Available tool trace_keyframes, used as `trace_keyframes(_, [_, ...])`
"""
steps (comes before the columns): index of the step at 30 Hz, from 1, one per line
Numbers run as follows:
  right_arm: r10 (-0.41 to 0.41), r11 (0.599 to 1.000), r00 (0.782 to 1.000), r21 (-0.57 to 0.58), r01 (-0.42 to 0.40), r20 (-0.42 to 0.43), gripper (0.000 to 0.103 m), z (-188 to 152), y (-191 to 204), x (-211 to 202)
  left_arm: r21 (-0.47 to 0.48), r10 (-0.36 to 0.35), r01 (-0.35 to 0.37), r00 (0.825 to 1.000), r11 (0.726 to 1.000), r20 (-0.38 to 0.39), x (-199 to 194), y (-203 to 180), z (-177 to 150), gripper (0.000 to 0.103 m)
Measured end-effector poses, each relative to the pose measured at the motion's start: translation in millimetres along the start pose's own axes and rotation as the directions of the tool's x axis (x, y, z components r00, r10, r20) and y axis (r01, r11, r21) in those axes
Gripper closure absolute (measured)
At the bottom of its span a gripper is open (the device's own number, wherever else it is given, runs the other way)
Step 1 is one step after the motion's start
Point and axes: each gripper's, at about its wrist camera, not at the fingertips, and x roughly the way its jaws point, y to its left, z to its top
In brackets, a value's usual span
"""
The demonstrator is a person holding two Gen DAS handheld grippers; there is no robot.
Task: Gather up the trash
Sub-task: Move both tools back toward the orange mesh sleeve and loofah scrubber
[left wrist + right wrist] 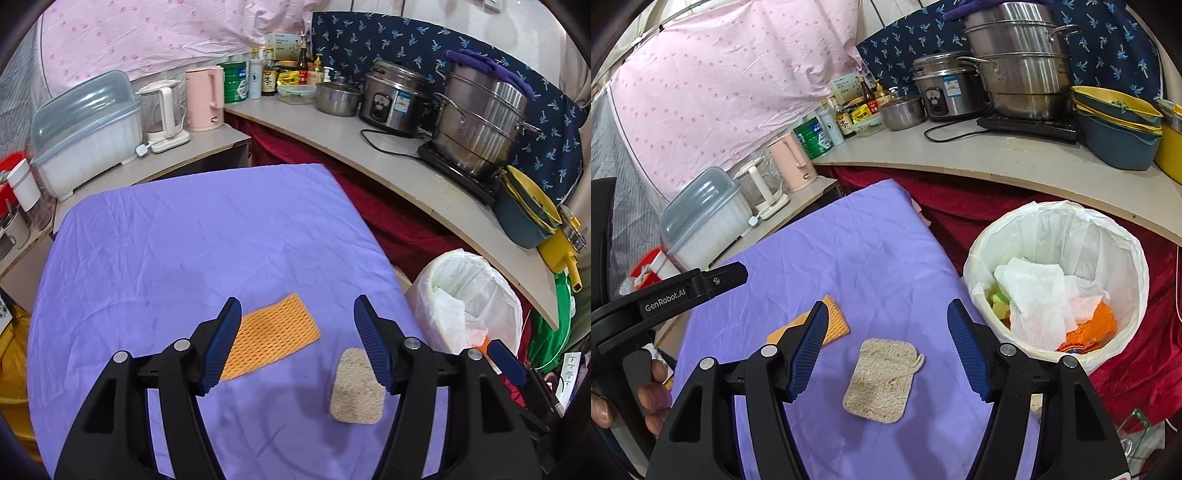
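Note:
An orange mesh cloth (273, 334) and a beige loofah pad (355, 384) lie flat on the purple-covered table (184, 240). My left gripper (295, 321) is open and empty above them, the cloth by its left finger, the pad under its right finger. My right gripper (888, 323) is open and empty, with the loofah pad (881, 380) between and below its fingers and the orange cloth (834, 323) behind its left finger. A white-lined trash bin (1056, 229) stands right of the table, holding paper towels and orange scraps; it also shows in the left wrist view (469, 269).
A curved counter (424, 177) behind carries steel pots, a rice cooker (395, 99), bottles and stacked basins. Kettles and a lidded plastic box (85, 133) stand on a side shelf at the left. Red cloth hangs below the counter. The left tool's body (665, 291) is at the right view's left edge.

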Motion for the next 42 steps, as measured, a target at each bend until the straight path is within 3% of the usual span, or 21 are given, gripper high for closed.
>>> trace_keyframes(10, [-0.012,1.0,0.998,-0.015,0.011,-0.062,0.039,-22.6,5.9,19.4,-0.054,0.038,-0.04,0.998,0.998,-0.045,14.5,36.1,-18.9,0.042])
trace_keyframes(14, [-0.014,1.0,0.995,-0.014,0.013,-0.096,0.039,-35.1,5.1,30.3,-0.065,0.056,-0.06,0.996,0.996,-0.063,22.3,48.6,-29.1,0.035])
trace_keyframes(17, [-0.017,1.0,0.992,-0.017,0.015,-0.127,0.039,-45.5,4.2,39.9,-0.072,0.065,-0.071,0.994,0.995,-0.085,30.6,57.1,-37.1,0.035])
trace_keyframes(33, [-0.032,0.999,0.974,0.006,0.035,-0.226,0.039,-68.6,-7.1,95.6,-0.1,0.053,-0.074,0.978,0.992,-0.203,86.9,80.2,-64.4,0.031])
trace_keyframes(42, [-0.025,0.999,0.973,0.015,0.029,-0.229,0.053,-64.1,-7.7,115.1,-0.107,0.045,-0.072,0.971,0.992,-0.235,116.5,83.0,-65.6,0.031])
